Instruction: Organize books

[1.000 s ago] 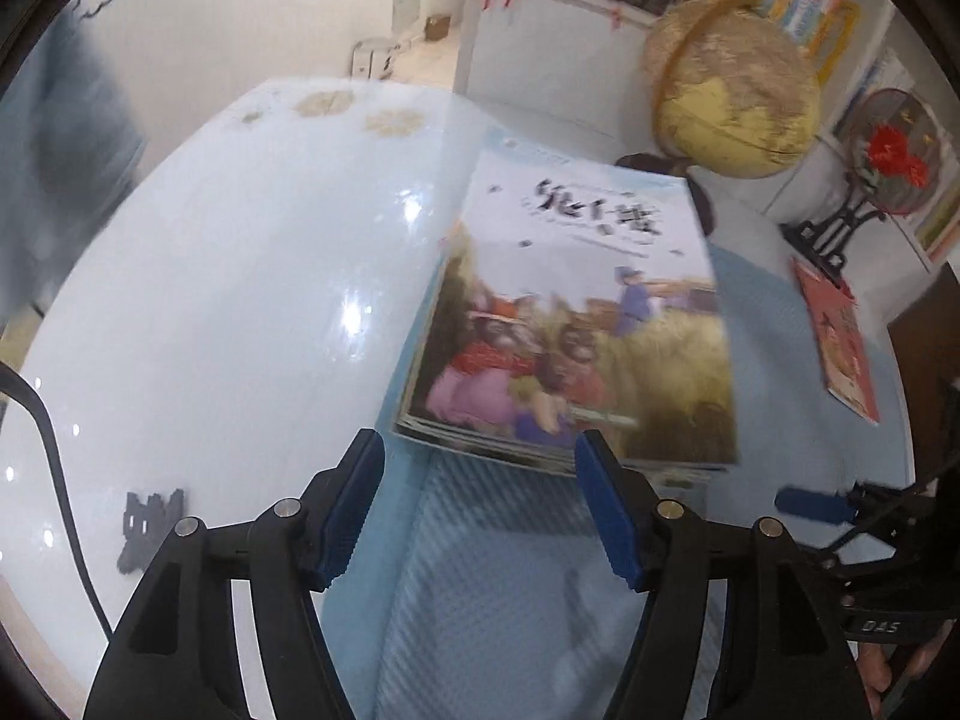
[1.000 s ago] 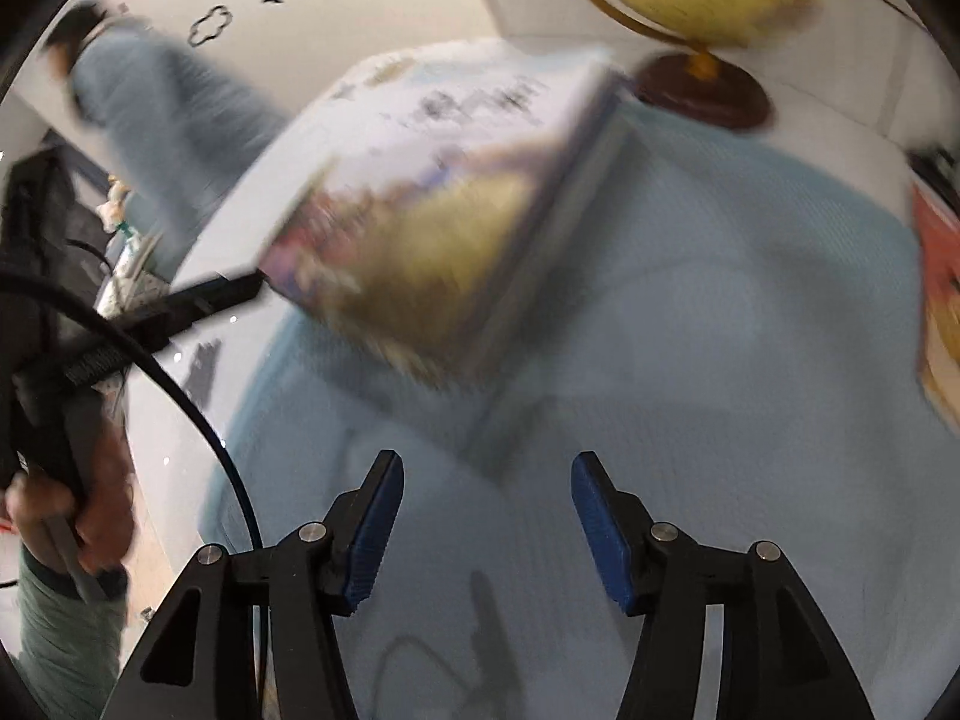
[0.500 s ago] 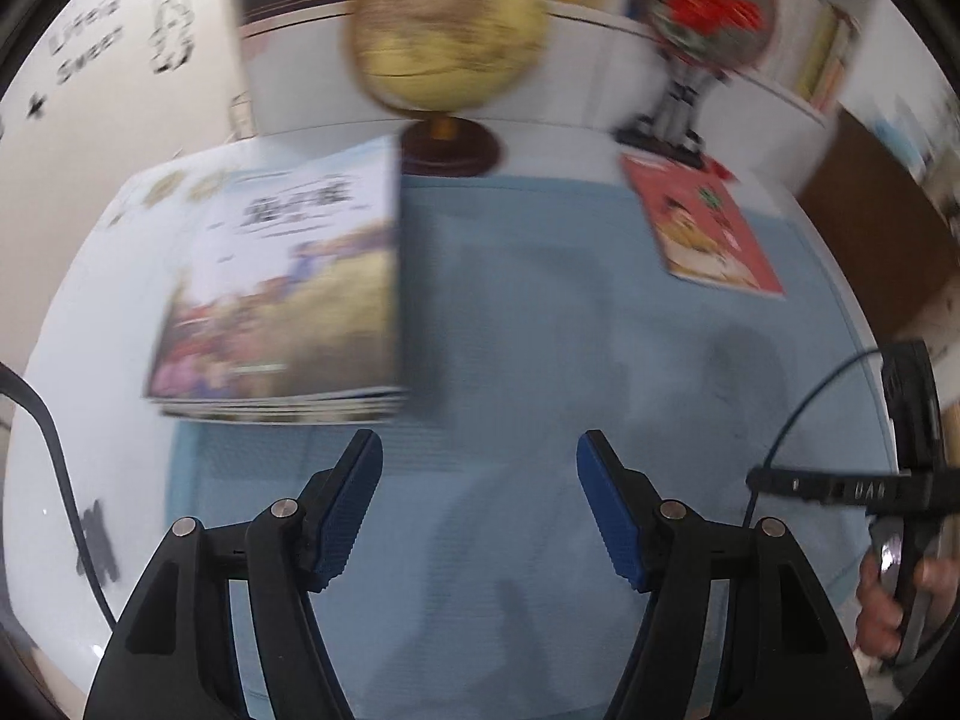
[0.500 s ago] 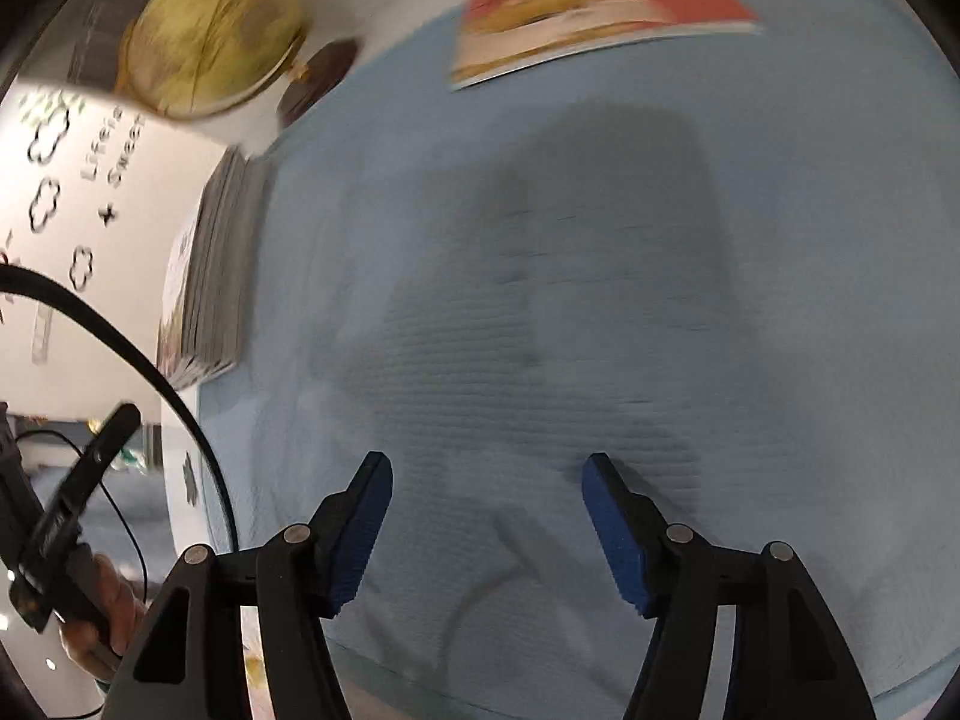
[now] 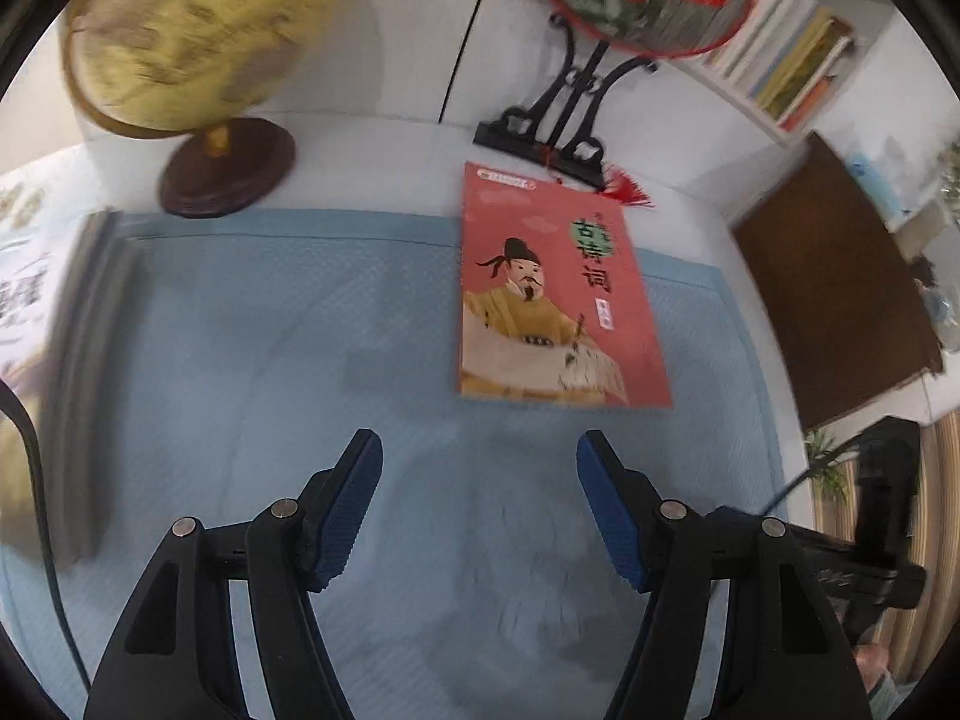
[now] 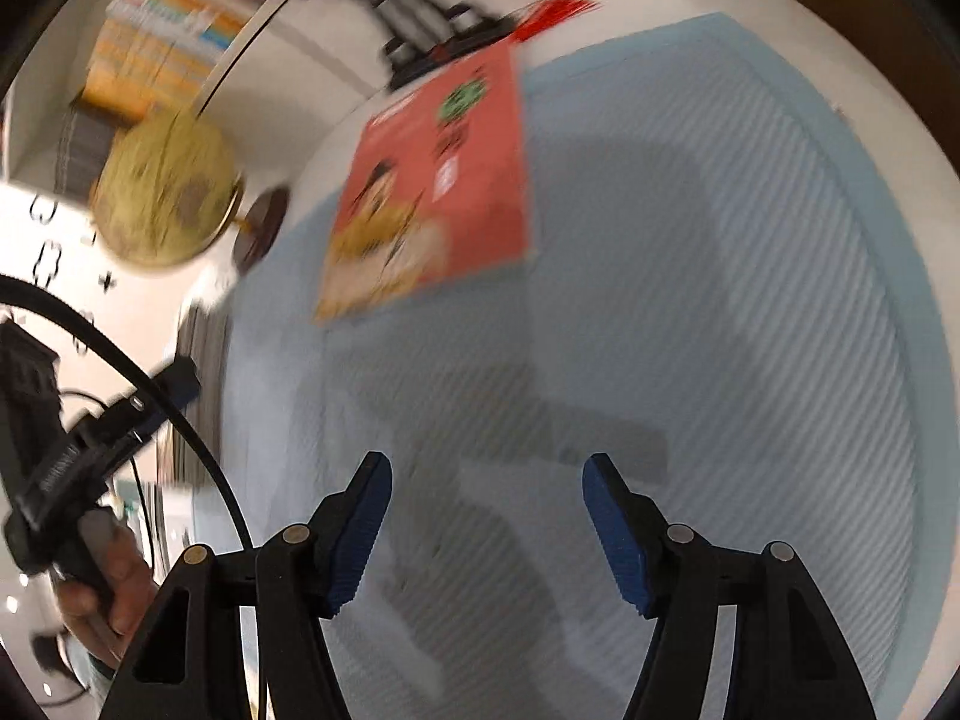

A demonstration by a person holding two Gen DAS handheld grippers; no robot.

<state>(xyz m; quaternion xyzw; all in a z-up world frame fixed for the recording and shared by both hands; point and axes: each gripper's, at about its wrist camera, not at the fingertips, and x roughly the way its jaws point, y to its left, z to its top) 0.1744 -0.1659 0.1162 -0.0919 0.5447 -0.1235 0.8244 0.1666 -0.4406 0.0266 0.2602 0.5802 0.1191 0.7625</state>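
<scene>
Books split across the blue mat (image 5: 252,324): one red book (image 5: 552,294) lies flat and alone, ahead of the left gripper (image 5: 480,510) and slightly to its right, cover up, far edge close to the black fan stand (image 5: 558,126). Stack of books (image 5: 72,324) sits well off to that gripper's left, blurred, near the globe (image 5: 198,36).

Left gripper: jaws wide apart, nothing between them, only bare mat. Right gripper (image 6: 486,525): likewise spread wide and empty; from it the red book (image 6: 432,186) lies ahead and to the left, apart from both pads. Right view is motion-blurred, so fine detail of the book's edges cannot be read.

Step in hand, as judged: approach to the lone red book, with a view to joining it to the stack.

Next move calls for a low approach to the near edge. The book is thin and flat on the mat, so a finger probably has to get under the edge or the book must be slid. Risk: pads skating over the cover, or bending it.
</scene>
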